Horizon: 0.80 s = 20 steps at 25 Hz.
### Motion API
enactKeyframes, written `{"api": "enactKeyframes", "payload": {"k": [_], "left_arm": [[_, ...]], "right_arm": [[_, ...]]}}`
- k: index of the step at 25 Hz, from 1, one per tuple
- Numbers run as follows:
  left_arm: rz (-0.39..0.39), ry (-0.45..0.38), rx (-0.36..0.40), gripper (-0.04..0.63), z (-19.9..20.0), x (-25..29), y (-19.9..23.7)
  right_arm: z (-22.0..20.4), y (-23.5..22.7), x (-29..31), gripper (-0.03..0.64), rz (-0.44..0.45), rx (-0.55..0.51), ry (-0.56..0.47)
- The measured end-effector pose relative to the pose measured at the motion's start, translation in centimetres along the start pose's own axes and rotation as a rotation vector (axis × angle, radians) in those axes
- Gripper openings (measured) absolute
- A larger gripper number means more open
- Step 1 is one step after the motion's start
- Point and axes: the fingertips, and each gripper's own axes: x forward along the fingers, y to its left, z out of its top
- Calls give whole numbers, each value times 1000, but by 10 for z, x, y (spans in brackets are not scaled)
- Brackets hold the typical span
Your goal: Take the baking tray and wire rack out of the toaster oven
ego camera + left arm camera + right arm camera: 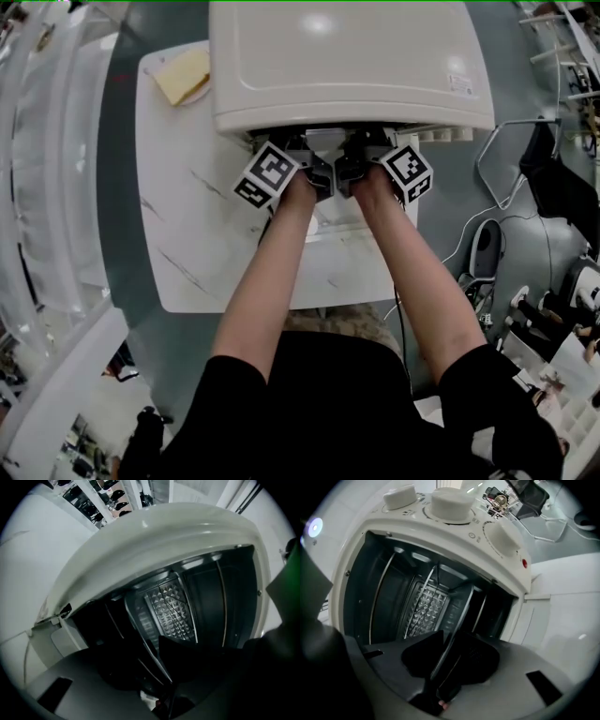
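Overhead, a white desk (197,234) carries a yellow block (183,75) at 10 o'clock and a white oven (347,66) at 12 o'clock. Two bare forearms reach from 6 o'clock to the oven's front.

Left gripper (314,173): its tips are tucked under the oven's overhang. In the left gripper view the picture is rolled, and the open oven mouth shows a dark cavity with a diamond-embossed back wall (171,611). A thin metal edge (157,660), of the tray or the rack, I cannot tell which, runs out of the mouth between the left gripper's (164,667) jaws. It is too dark to tell whether they press on it.

Right gripper (352,169): just beside the left one, at the same front. In its view, white knobs (450,501) sit at 12 o'clock, and the right gripper (447,660) is clamped on the same kind of edge (440,660).
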Motion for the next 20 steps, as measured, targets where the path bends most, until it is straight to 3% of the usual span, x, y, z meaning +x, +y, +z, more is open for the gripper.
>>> {"api": "enactKeyframes", "payload": {"k": [10, 16, 20], "left_arm": [[7, 2, -151, 109, -2, -2, 6], [-7, -7, -211, 98, -15, -24, 8], [-4, -7, -211, 97, -20, -36, 10]], "right_arm": [[3, -8, -6, 98, 7, 161, -27], [0, -14, -28, 97, 5, 148, 3], [-4, -16, -40, 94, 10, 156, 21]]}}
